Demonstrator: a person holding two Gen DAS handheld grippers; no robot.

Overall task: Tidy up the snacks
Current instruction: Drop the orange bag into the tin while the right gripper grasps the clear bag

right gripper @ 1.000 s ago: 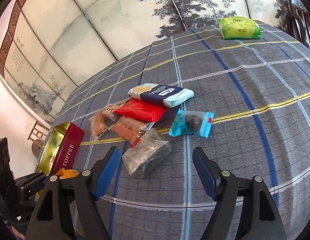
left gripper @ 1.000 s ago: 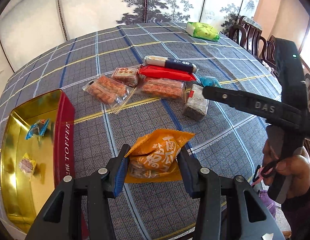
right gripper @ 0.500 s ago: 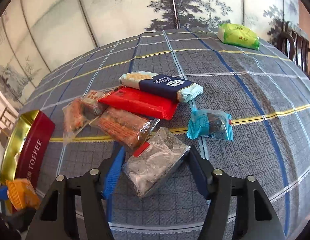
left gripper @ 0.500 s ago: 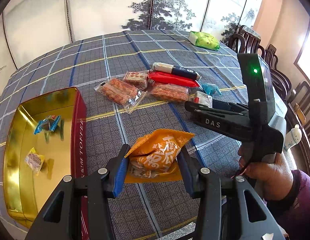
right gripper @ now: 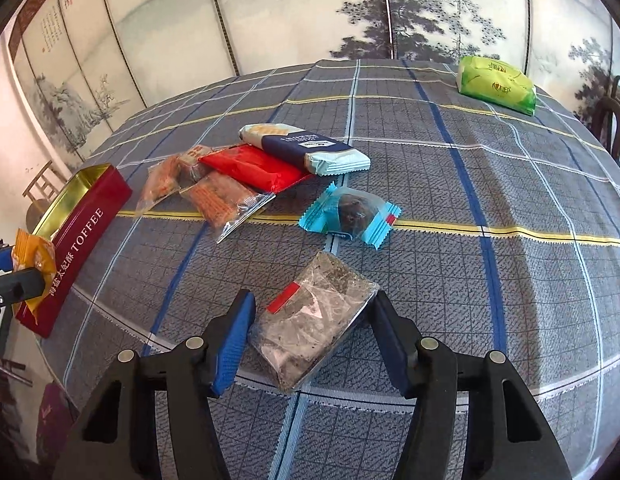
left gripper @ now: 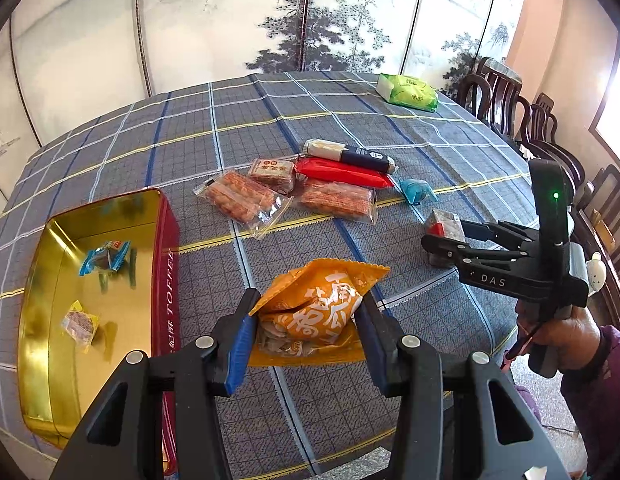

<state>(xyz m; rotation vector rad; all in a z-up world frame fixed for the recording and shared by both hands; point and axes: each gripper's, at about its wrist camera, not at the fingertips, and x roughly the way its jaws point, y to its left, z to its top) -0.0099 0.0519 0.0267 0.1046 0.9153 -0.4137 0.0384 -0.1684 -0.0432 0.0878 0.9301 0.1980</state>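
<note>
We hold the left gripper [left gripper: 306, 326] above the plaid-clothed surface [left gripper: 389, 136], its fingers [left gripper: 240, 338] closed on an orange snack bag [left gripper: 315, 308] — the bag hangs clear of the cloth, just right of the red-and-gold toffee tin [left gripper: 168, 248]. Two small wrapped sweets [left gripper: 104, 258] lie in the tin.

The right gripper [right gripper: 311, 338] has just been closing its fingers [right gripper: 234, 336] around a clear packet of dark speckled cake [right gripper: 313, 320]; the packet sits between them, tilted, with both pads against its sides. It rests at the near edge of the surface, apart from the main cluster.

That cluster — a navy biscuit pack [right gripper: 306, 148], a red pack [right gripper: 254, 170] and clear packs of orange crackers [right gripper: 218, 200] — lies mid-surface. A blue-wrapped sweet [right gripper: 351, 216] sits just beside it; a green pack [right gripper: 495, 84] lies far off.
</note>
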